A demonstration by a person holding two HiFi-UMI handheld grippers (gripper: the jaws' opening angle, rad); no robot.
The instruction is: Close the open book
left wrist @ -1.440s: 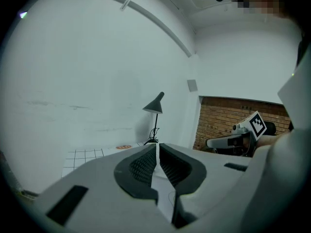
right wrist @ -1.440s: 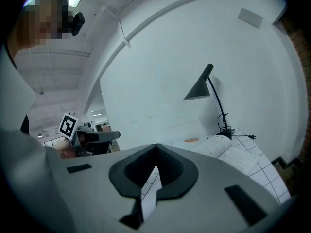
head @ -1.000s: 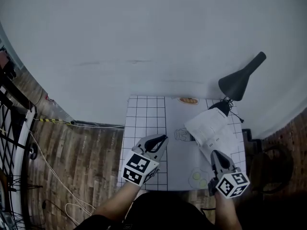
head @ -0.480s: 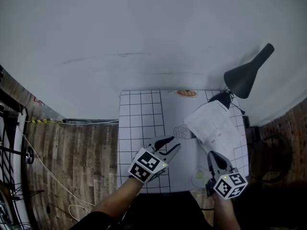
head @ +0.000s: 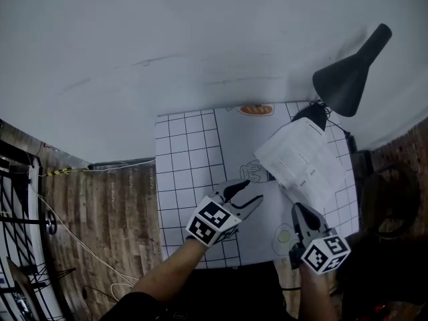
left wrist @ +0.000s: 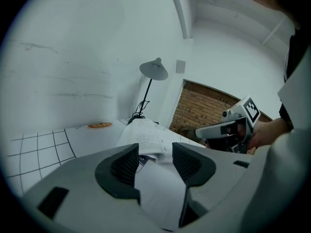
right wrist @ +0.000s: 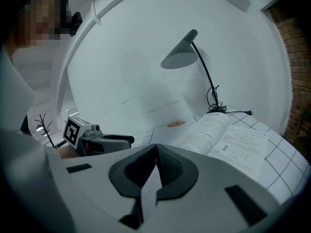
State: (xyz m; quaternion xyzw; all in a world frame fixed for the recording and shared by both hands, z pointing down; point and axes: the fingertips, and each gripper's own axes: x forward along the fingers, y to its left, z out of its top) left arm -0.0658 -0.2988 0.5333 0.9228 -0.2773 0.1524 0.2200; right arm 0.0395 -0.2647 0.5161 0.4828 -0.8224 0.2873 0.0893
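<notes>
The open book (head: 302,160) lies with white printed pages up at the right of the table, next to the lamp's foot. In the left gripper view the book (left wrist: 145,137) is just beyond the jaws. My left gripper (head: 246,192) hovers over the white sheet left of the book; its jaws are opening and nothing is between them. My right gripper (head: 299,210) is near the table's front edge, below the book's near corner, its jaws shut and empty. The right gripper view shows the book (right wrist: 228,141) ahead to the right.
A black desk lamp (head: 348,75) stands at the table's far right corner, its cable by the book. The white grid mat (head: 180,159) covers the table's left part, a white illustrated sheet (head: 241,142) the middle. Wooden floor (head: 100,206) lies to the left.
My left gripper has moved right and forward towards the book and its jaws have gone from shut to wide apart. My right gripper has sunk a little and stays shut.
</notes>
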